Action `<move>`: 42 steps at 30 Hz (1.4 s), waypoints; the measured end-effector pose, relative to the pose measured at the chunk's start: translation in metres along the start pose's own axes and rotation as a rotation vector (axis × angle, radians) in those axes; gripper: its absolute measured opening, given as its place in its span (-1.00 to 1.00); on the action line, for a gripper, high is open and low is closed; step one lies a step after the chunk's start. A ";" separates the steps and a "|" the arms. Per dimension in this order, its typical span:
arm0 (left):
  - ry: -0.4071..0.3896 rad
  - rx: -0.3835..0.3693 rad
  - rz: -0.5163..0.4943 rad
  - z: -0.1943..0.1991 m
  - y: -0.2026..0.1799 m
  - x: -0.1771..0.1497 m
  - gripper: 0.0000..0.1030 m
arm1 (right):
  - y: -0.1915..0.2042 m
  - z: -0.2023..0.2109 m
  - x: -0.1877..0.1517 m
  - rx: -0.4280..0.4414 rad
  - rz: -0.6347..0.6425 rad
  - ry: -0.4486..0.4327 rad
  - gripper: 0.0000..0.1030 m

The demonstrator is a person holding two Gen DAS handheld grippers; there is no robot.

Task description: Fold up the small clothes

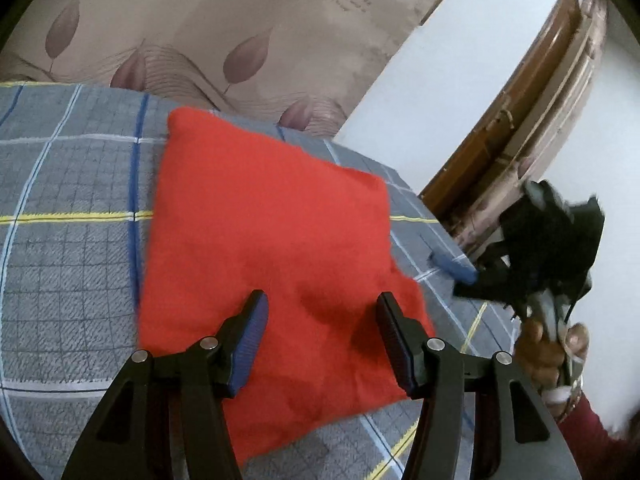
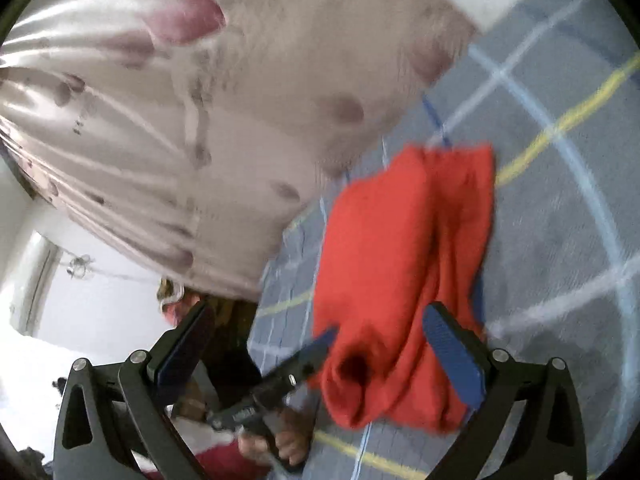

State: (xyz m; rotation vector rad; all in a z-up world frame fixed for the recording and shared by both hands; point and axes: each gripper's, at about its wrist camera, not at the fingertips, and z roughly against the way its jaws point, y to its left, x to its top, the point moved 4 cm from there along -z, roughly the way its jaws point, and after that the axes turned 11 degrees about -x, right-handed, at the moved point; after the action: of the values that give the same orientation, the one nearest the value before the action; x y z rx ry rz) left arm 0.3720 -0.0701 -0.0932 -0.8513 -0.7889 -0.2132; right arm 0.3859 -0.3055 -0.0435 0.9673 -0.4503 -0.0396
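The folded red garment [image 1: 264,252] lay on the plaid bed [image 1: 68,208]. Both the left gripper [image 1: 320,344] and right gripper [image 2: 320,356] hovered with jaws released; the curtain's [image 1: 192,20] print was unreadable.

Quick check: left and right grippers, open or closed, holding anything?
Left gripper: open, holding nothing, jaws spread over the red cloth.
Right gripper: open, holding nothing, beside the cloth.
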 end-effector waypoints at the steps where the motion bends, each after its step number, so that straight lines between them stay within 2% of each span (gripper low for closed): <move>1: 0.000 -0.002 0.003 0.000 0.000 0.000 0.12 | -0.003 -0.008 -0.005 0.001 -0.009 0.033 1.00; 4: -0.010 -0.010 0.026 0.004 0.003 -0.001 0.13 | -0.010 -0.030 -0.010 -0.043 -0.019 0.078 1.00; 6: -0.017 -0.016 0.043 0.005 0.006 -0.001 0.13 | -0.013 -0.042 -0.008 -0.036 -0.039 0.093 1.00; 8: -0.022 -0.024 0.062 0.006 0.008 -0.001 0.13 | -0.013 -0.048 -0.002 -0.020 -0.047 0.090 1.00; 12: -0.025 -0.029 0.076 0.006 0.011 -0.002 0.13 | -0.012 -0.056 0.018 -0.077 -0.036 0.053 1.00; 16: -0.030 -0.027 0.077 0.006 0.011 -0.003 0.14 | -0.001 -0.070 0.028 -0.011 -0.023 0.063 1.00; 19: -0.039 -0.028 0.083 0.009 0.012 -0.005 0.14 | 0.014 -0.077 0.034 -0.076 0.097 0.029 1.00; 22: -0.038 -0.029 0.090 0.009 0.013 -0.004 0.14 | -0.002 -0.095 0.047 -0.152 0.076 0.056 0.97; 25: -0.040 -0.025 0.090 0.011 0.014 -0.005 0.14 | -0.005 -0.092 0.061 -0.112 0.041 0.020 0.65; 27: -0.042 -0.017 0.089 0.011 0.013 -0.004 0.14 | 0.006 -0.089 0.068 -0.141 0.098 0.012 -0.65; 28: -0.045 -0.010 0.090 0.012 0.013 -0.004 0.14 | 0.010 -0.089 0.069 -0.161 0.119 0.020 -0.70; 30: -0.056 -0.008 0.092 0.014 0.013 -0.003 0.14 | 0.021 -0.088 0.073 -0.188 0.165 0.018 -0.70; 32: -0.066 -0.002 0.092 0.016 0.013 -0.004 0.14 | 0.027 -0.087 0.076 -0.179 0.176 0.027 -0.70; 35: -0.068 0.001 0.093 0.016 0.012 -0.003 0.14 | 0.027 -0.082 0.080 -0.161 0.170 0.017 -0.71; 38: -0.066 0.001 0.103 0.016 0.014 -0.003 0.14 | 0.012 -0.085 0.074 -0.148 0.118 0.060 -0.60; 40: -0.067 -0.003 0.107 0.017 0.015 -0.003 0.14 | -0.001 -0.084 0.065 -0.168 0.091 0.077 -0.28; 41: -0.068 -0.006 0.107 0.018 0.015 -0.003 0.14 | -0.007 -0.083 0.060 -0.193 0.085 0.074 0.19; 42: -0.069 -0.007 0.106 0.018 0.015 -0.003 0.14 | -0.012 -0.081 0.055 -0.205 0.073 0.069 0.52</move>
State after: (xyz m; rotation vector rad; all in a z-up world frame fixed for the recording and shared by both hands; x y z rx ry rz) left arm 0.3672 -0.0475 -0.0967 -0.9083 -0.8049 -0.0929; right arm 0.4690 -0.2614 -0.0728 0.7479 -0.4091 0.0132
